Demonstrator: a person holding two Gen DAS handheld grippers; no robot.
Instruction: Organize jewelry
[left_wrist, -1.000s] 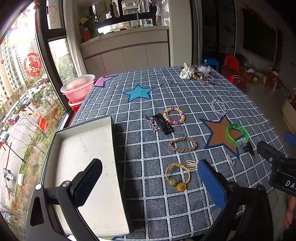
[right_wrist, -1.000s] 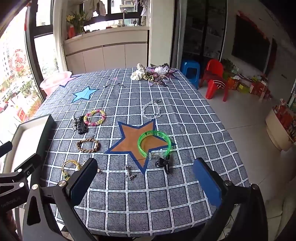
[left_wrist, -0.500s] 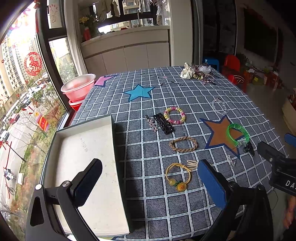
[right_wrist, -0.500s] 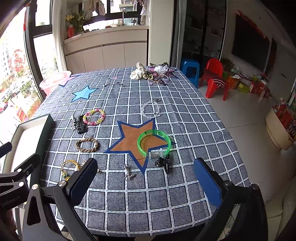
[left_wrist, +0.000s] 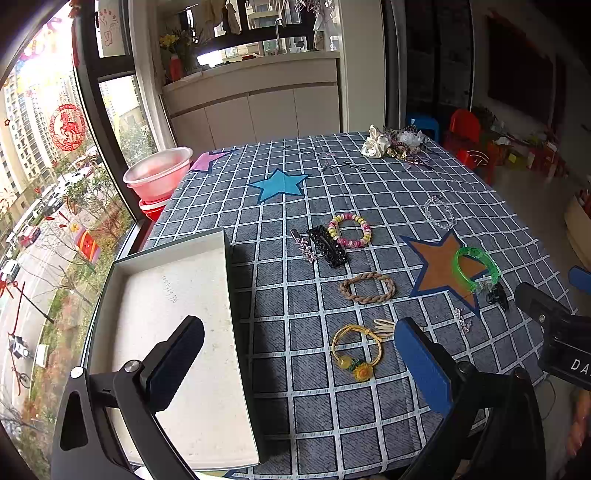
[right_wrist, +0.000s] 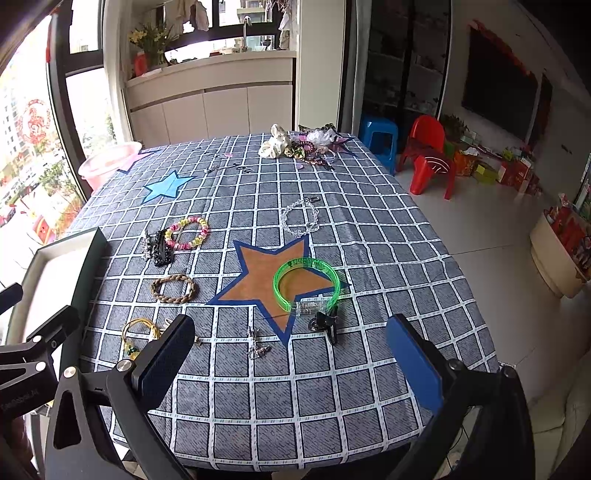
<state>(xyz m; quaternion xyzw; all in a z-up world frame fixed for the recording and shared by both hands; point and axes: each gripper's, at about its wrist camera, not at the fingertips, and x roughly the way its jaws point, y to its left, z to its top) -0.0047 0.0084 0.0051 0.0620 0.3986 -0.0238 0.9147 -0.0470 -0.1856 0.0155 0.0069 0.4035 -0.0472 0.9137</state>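
Jewelry lies spread on the checked tablecloth: a yellow cord bracelet with a sunflower (left_wrist: 356, 350), a braided brown bracelet (left_wrist: 366, 287), a pink-yellow bead bracelet (left_wrist: 350, 230), a black hair clip (left_wrist: 328, 246), a green bangle (right_wrist: 306, 283), a clear bead bracelet (right_wrist: 299, 220) and a small black clip (right_wrist: 325, 323). An open white box (left_wrist: 177, 332) sits at the table's left. My left gripper (left_wrist: 299, 360) is open and empty above the near edge, by the box. My right gripper (right_wrist: 290, 354) is open and empty above the near edge, in front of the green bangle.
A pile of fabric flowers and trinkets (right_wrist: 299, 146) lies at the far edge. Pink basins (left_wrist: 159, 177) stand by the window at the left. A red chair (right_wrist: 428, 155) and a blue stool (right_wrist: 378, 134) stand beyond the table's right side.
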